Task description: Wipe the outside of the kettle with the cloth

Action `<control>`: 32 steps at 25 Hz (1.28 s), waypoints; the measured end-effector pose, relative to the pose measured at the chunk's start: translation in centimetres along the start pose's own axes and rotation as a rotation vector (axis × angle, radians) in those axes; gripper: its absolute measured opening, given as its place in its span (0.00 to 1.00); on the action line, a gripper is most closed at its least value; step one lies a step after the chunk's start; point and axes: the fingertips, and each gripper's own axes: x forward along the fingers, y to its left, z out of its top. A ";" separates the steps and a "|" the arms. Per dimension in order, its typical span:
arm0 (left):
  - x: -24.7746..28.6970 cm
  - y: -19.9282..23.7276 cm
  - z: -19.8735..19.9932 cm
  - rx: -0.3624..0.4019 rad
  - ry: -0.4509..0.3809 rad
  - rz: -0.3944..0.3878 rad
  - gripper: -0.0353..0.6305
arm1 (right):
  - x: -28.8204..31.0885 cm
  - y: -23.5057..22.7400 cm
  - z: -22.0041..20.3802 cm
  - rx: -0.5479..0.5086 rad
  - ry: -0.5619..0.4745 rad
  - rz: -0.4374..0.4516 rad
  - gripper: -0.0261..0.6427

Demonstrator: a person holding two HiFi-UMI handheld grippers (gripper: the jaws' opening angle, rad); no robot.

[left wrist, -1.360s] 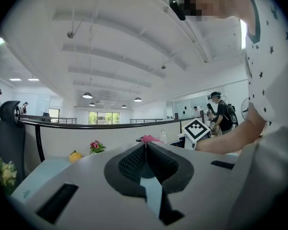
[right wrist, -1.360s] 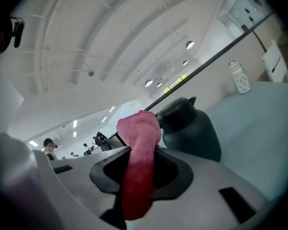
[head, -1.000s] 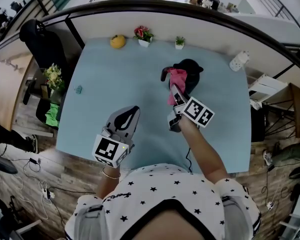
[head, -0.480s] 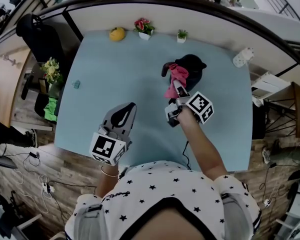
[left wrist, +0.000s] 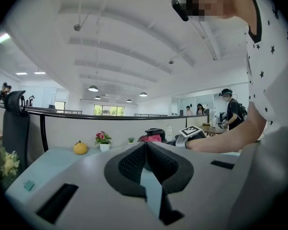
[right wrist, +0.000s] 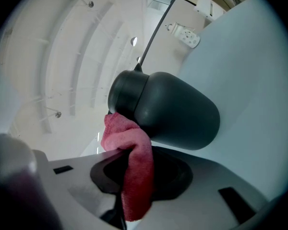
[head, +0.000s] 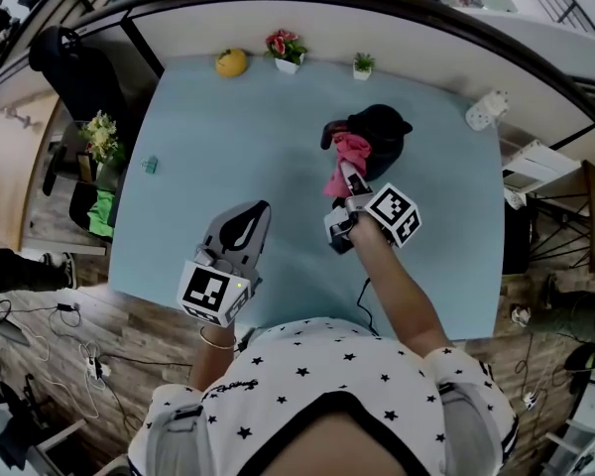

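— What did you count?
— One table (head: pixel 198 117), one kettle (head: pixel 383 127), one cloth (head: pixel 348 153), two plants (head: pixel 286 48) (head: pixel 363 65), one yellow fruit (head: pixel 231 62), one teal block (head: pixel 151 165), one power strip (head: pixel 484 110).
— And grippers?
— There were two: a left gripper (head: pixel 265 209) and a right gripper (head: pixel 349 178).

The left gripper (head: pixel 263 211) and right gripper (head: pixel 349 175) are pale grey shells with black pads (left wrist: pixel 129 164) and black-and-white marker cubes (head: pixel 216 294). The top (head: pixel 317 385) is white with black stars

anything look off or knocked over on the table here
Nothing stands out. The kettle stands upright on the table, and the right claw holds the pink cloth against its side. No spill shows.
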 end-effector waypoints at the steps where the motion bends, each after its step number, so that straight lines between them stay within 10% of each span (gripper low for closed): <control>1: 0.0 0.0 0.0 0.002 0.000 0.000 0.10 | 0.0 -0.2 -0.1 -0.008 0.004 -0.007 0.19; 32: 0.7 1.3 -1.4 0.002 0.058 0.036 0.10 | 2.0 -10.9 -4.8 0.265 0.112 -0.237 0.19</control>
